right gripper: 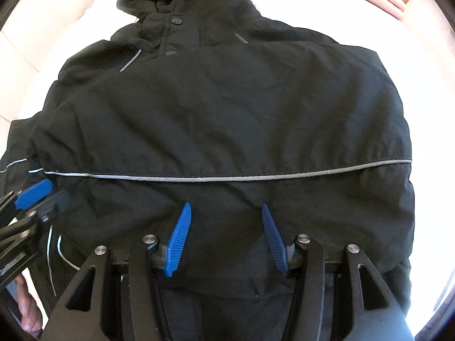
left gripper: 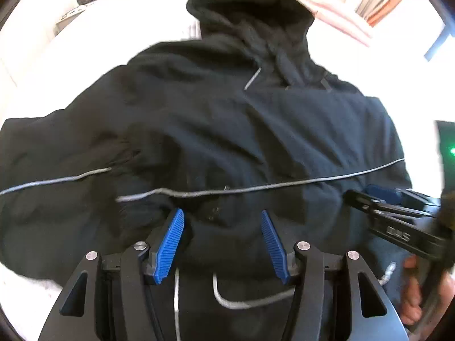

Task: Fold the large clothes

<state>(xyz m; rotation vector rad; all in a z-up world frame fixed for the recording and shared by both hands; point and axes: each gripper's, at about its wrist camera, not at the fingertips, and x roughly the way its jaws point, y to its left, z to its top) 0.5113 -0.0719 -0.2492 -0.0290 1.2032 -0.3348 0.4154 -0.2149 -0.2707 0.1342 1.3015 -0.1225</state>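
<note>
Left view: the black jacket (left gripper: pixel 227 130) lies spread on the white bed (left gripper: pixel 37 284), hood toward the far edge, left gripper (left gripper: pixel 221 241) gaping wide over the hem. Right view: right gripper (right gripper: pixel 224 238) also spread apart, holding nothing. Barely started, I'd guess; sleeve folds unclear.

Black hooded jacket (right gripper: pixel 227 119) with thin grey reflective piping, white surface (right gripper: pixel 298 2), blue ribbed pads (right gripper: pixel 179 241) on black claws

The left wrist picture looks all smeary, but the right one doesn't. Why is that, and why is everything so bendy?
Left wrist view: the jacket and its grey stripe are smeared by motion blur. Right wrist view: the jacket is sharp, creases clear. Both views: the fisheye lens bends the edges, and the white surface is glared out.
</note>
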